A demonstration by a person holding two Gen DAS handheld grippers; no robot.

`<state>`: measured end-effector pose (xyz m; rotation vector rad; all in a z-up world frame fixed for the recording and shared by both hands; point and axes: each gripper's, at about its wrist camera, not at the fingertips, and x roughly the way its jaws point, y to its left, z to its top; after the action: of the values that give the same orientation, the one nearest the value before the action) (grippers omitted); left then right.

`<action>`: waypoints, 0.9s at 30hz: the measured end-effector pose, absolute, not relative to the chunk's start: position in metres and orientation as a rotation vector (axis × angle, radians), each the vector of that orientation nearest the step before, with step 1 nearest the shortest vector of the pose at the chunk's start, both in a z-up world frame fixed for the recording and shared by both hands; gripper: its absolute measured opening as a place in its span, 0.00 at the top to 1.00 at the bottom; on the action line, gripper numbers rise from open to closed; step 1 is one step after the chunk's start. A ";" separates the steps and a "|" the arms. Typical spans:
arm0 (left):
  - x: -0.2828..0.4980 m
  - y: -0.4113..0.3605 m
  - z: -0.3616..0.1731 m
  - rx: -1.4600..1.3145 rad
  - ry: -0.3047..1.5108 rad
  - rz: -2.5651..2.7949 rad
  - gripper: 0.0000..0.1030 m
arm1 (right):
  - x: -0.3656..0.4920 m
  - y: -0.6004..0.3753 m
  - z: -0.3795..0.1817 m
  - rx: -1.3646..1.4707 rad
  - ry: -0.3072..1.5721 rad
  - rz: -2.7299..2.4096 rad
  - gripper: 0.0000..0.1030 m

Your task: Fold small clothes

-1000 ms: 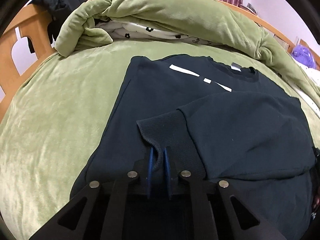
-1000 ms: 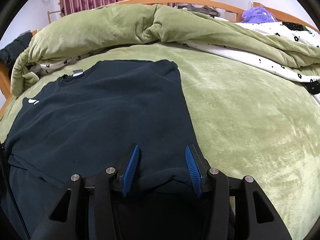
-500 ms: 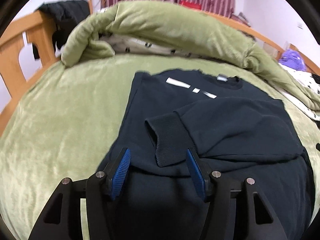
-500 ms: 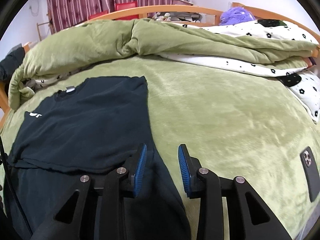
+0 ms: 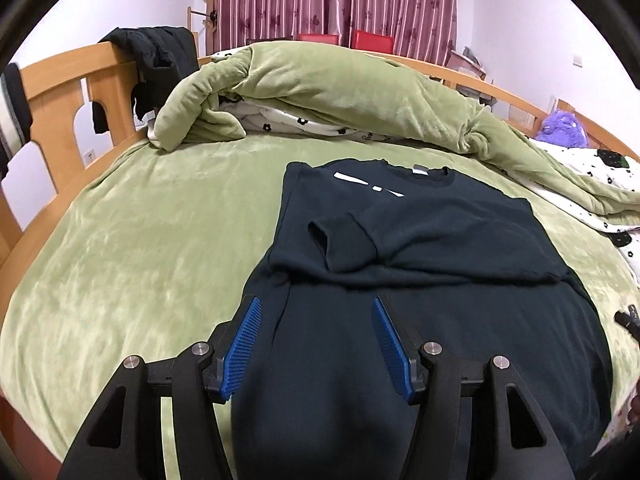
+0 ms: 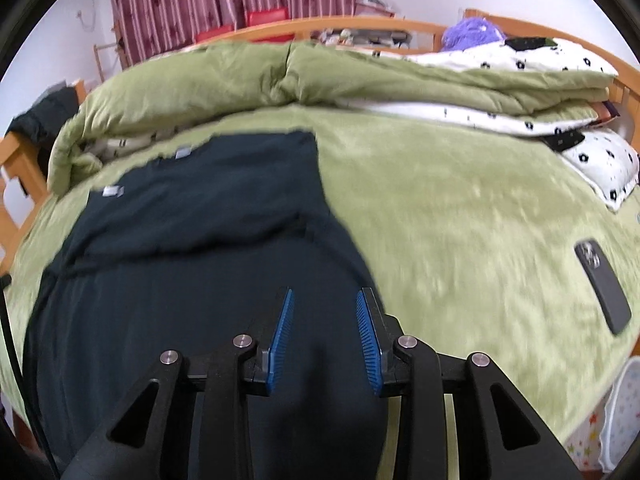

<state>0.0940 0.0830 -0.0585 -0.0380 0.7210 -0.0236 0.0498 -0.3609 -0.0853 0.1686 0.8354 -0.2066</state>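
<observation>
A dark navy sweatshirt (image 5: 420,264) lies flat on the green bed cover, collar at the far end, white marks near the neck. Both sleeves are folded across its chest; one ribbed cuff (image 5: 332,240) lies on top at the middle. My left gripper (image 5: 316,320) is open and empty, hovering over the sweatshirt's lower left part. In the right wrist view the sweatshirt (image 6: 200,240) fills the left half. My right gripper (image 6: 324,312) is open and empty above its lower right part, near the right edge.
A rolled green duvet (image 5: 320,92) with a white flowered lining lies across the far side. A wooden bed rail (image 5: 60,92) carries black clothes (image 5: 156,60) at the left. A dark phone (image 6: 604,292) lies on the cover at the right. A purple plush toy (image 6: 472,32) sits far right.
My left gripper let go of the sleeve cuff, opened, and pulled back toward the hem. My right gripper also drew back toward the hem and narrowed a little. The cuff now rests on the chest.
</observation>
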 end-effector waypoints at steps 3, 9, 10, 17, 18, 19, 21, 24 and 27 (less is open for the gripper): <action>0.072 0.089 -0.061 -0.045 0.725 -0.042 0.46 | 0.028 -0.356 -0.090 0.147 0.847 -0.208 0.68; 0.033 0.109 -0.087 -0.136 0.776 -0.038 0.31 | -0.015 -0.354 -0.110 0.220 0.895 -0.188 0.67; 0.026 0.111 -0.094 -0.150 0.787 -0.044 0.31 | -0.019 -0.354 -0.114 0.230 0.906 -0.186 0.67; 0.007 0.123 -0.131 -0.190 0.861 -0.035 0.31 | -0.046 -0.345 -0.126 0.233 0.934 -0.183 0.67; 0.006 0.125 -0.133 -0.191 0.868 -0.028 0.31 | -0.049 -0.346 -0.129 0.239 0.937 -0.183 0.67; 0.007 0.126 -0.137 -0.185 0.883 -0.012 0.31 | -0.051 -0.346 -0.133 0.241 0.943 -0.189 0.67; 0.011 0.128 -0.145 -0.196 0.919 -0.017 0.31 | -0.052 -0.349 -0.140 0.252 0.952 -0.193 0.66; 0.016 0.132 -0.157 -0.241 0.963 -0.046 0.32 | -0.049 -0.353 -0.147 0.277 0.970 -0.185 0.66; 0.023 0.131 -0.163 -0.249 0.966 -0.064 0.33 | -0.041 -0.356 -0.148 0.297 0.972 -0.181 0.66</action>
<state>0.0231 0.1315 -0.1632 -0.2490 0.9655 -0.0638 -0.0414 -0.3563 -0.1475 0.2970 0.9716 -0.1813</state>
